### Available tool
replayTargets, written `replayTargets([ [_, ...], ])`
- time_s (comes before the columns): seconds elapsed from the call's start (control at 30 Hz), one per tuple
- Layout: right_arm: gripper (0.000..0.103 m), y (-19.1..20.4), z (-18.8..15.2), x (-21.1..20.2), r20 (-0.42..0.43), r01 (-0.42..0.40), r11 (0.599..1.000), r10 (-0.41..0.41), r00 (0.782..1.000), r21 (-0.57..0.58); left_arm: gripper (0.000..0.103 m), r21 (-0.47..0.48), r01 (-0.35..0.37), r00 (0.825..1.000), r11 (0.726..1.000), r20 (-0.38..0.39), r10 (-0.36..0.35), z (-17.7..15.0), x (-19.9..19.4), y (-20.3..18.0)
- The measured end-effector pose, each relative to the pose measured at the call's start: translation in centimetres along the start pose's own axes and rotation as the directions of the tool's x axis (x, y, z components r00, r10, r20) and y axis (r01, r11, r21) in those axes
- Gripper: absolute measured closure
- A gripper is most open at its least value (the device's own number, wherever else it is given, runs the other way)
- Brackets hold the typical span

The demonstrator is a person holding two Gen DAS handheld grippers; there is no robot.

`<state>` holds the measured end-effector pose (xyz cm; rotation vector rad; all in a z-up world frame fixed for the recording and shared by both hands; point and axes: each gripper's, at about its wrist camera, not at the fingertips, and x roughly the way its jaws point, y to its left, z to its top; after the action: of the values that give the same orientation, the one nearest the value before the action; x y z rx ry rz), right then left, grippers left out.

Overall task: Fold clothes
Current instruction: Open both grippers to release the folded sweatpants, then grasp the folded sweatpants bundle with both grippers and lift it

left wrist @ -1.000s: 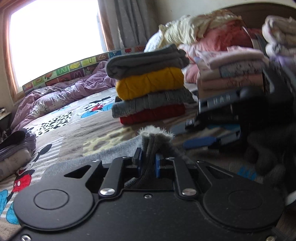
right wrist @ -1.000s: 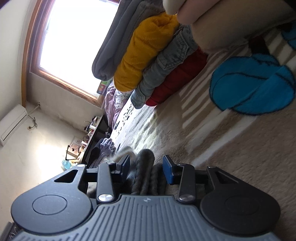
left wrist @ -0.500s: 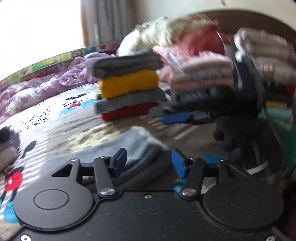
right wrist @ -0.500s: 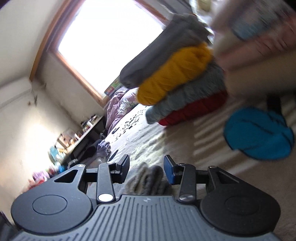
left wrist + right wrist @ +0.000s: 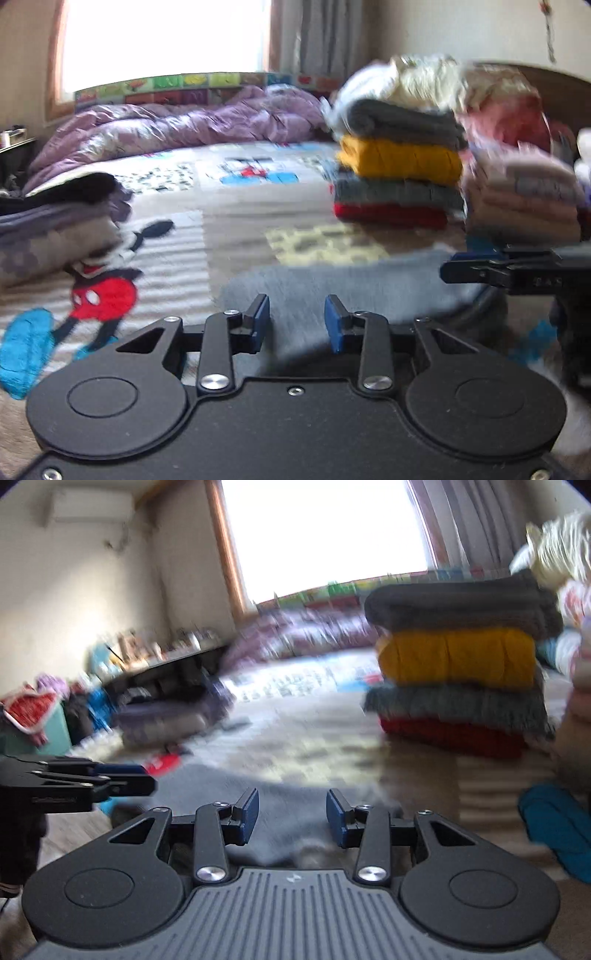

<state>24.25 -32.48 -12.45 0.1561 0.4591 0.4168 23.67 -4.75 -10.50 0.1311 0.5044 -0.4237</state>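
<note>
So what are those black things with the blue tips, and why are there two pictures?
They are two grabbers that a person holds, one in each hand, each with its own camera. One picture looks along the left gripper, the other along the right gripper. Both are open and hold nothing. Just ahead of them a grey garment lies on the cartoon bedspread. Further back is a stack of folded clothes: grey, yellow, grey-blue, red. The pictures are blurry, so small details are hard to tell.

Bright window (image 5: 325, 535) ahead of me, air conditioner (image 5: 92, 504) high on wall. Purple quilt (image 5: 177, 122) bunched along cartoon-print bedspread (image 5: 177, 236). Cluttered low table (image 5: 159, 664) at left.
</note>
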Motion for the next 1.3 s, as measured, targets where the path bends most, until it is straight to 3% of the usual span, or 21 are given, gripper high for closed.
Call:
replayTargets([
  [0.07,0.067,-0.4,-0.6,0.4,-0.054,0.015,1.0,-0.016,0.998,-0.003,0.071,0.022,0.003,1.0,1.0,-0.016,-0.002,-0.4,0.4,-0.1],
  [0.37,0.07,-0.8,-1.0,0.7,-0.066,-0.011,1.0,0.012,0.998,0.018,0.071,0.079,0.008,0.999,0.997,-0.044,-0.004,-1.7,1.1,-0.2],
  [0.47,0.07,0.1,-0.9,0.1,-0.043,0.01,1.0,-0.011,0.999,-0.025,0.07,0.024,0.034,0.998,0.999,-0.058,-0.032,-0.3,0.4,0.9],
  [0.57,0.065,1.5,-0.9,-1.1,0.007,0.048,0.995,-0.048,0.999,-0.091,0.07,0.02,0.011,1.0,1.0,0.022,-0.012,1.3,-0.6,1.4],
  [0.73,0.065,3.9,-0.4,-2.1,0.071,0.053,0.979,-0.04,0.997,-0.199,0.07,-0.029,0.037,0.996,0.999,0.08,-0.035,1.6,0.9,2.2],
  [0.8,0.064,4.2,-0.5,-1.2,0.034,0.051,0.976,-0.045,0.998,-0.21,0.069,-0.03,0.046,0.998,0.998,0.053,-0.044,1.0,2.0,1.9],
  [0.87,0.063,3.9,-0.9,0.0,-0.036,0.058,0.976,-0.067,0.997,-0.208,0.057,0.015,0.049,0.999,0.999,-0.015,-0.048,0.0,3.2,1.0],
  [0.93,0.062,3.4,-1.1,1.1,-0.099,0.058,0.978,-0.079,0.992,-0.198,0.056,0.063,0.02,0.999,0.998,-0.027,-0.018,-0.5,3.6,0.1],
  [1.3,0.062,3.0,-1.1,0.1,-0.089,0.042,0.988,-0.056,0.995,-0.145,0.053,-0.009,0.04,0.998,0.999,-0.046,-0.04,-0.1,3.0,1.1],
])
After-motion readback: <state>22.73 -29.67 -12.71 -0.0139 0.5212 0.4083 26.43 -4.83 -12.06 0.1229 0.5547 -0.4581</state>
